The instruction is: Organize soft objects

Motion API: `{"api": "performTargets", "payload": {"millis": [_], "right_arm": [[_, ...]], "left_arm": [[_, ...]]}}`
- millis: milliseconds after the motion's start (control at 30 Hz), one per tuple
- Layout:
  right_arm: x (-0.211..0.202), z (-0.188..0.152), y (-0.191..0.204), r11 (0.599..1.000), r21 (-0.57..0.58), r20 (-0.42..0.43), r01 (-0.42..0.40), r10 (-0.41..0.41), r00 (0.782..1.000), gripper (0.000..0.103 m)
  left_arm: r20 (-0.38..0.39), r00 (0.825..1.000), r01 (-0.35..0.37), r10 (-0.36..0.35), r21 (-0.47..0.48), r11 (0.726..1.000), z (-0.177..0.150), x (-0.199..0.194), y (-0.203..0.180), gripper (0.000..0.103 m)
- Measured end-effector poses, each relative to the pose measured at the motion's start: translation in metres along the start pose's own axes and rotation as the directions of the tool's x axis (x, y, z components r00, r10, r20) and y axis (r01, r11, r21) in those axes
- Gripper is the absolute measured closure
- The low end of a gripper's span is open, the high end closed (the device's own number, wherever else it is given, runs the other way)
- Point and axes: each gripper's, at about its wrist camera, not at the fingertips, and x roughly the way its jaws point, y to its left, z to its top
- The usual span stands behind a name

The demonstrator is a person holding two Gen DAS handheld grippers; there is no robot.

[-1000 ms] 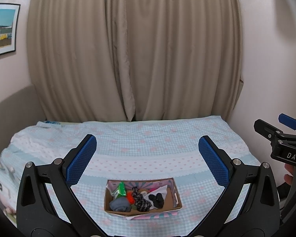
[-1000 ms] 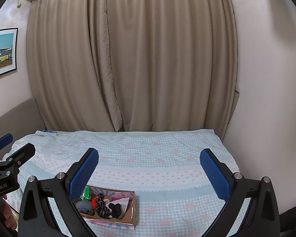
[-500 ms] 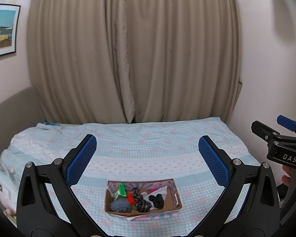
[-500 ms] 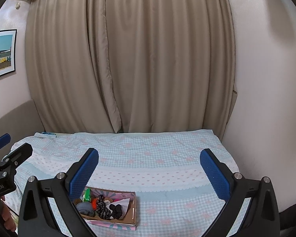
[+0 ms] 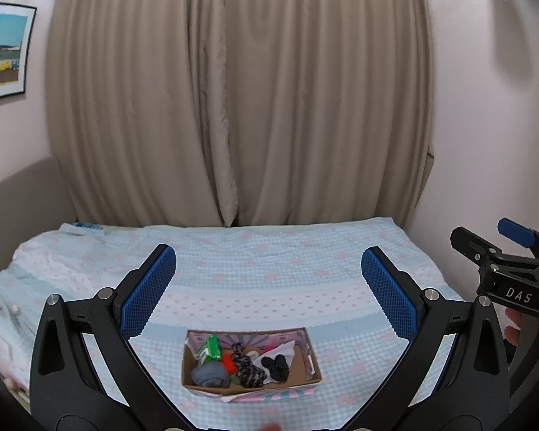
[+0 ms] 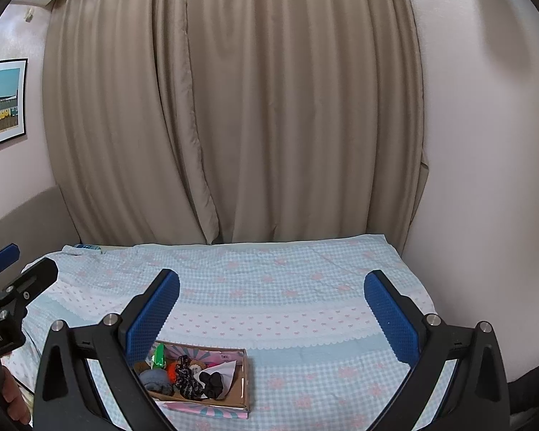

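— How far along is it?
— The soft things (image 5: pixel 239 364) all lie in the box (image 5: pixel 307 344) near the bed's (image 5: pixel 269 258) front edge. That fits either a finish or a start.
— The tongs?
— The left gripper (image 5: pixel 266 289) and right gripper (image 6: pixel 271 309) both gape wide, holding nothing.

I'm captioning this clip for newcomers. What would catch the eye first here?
The small open cardboard box near the front edge of the pale blue checked bedspread, packed with soft items, among them a green packet and a grey rolled sock. Behind the bed hang tall beige curtains. Both blue-padded grippers, left and right, are wide open above the bed.
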Motion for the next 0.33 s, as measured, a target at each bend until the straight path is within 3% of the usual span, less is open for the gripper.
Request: {"api": "performTargets", "payload": {"millis": [333], "right_arm": [[0.0019,0.0008,0.0013,1.000,0.002,-0.005,0.002,-0.002,1.000,0.001]], "left_arm": [[-0.004,0.999,-0.033,0.033,-0.003,0.999,-0.0023,0.0034,-0.0006,0.000]]}}
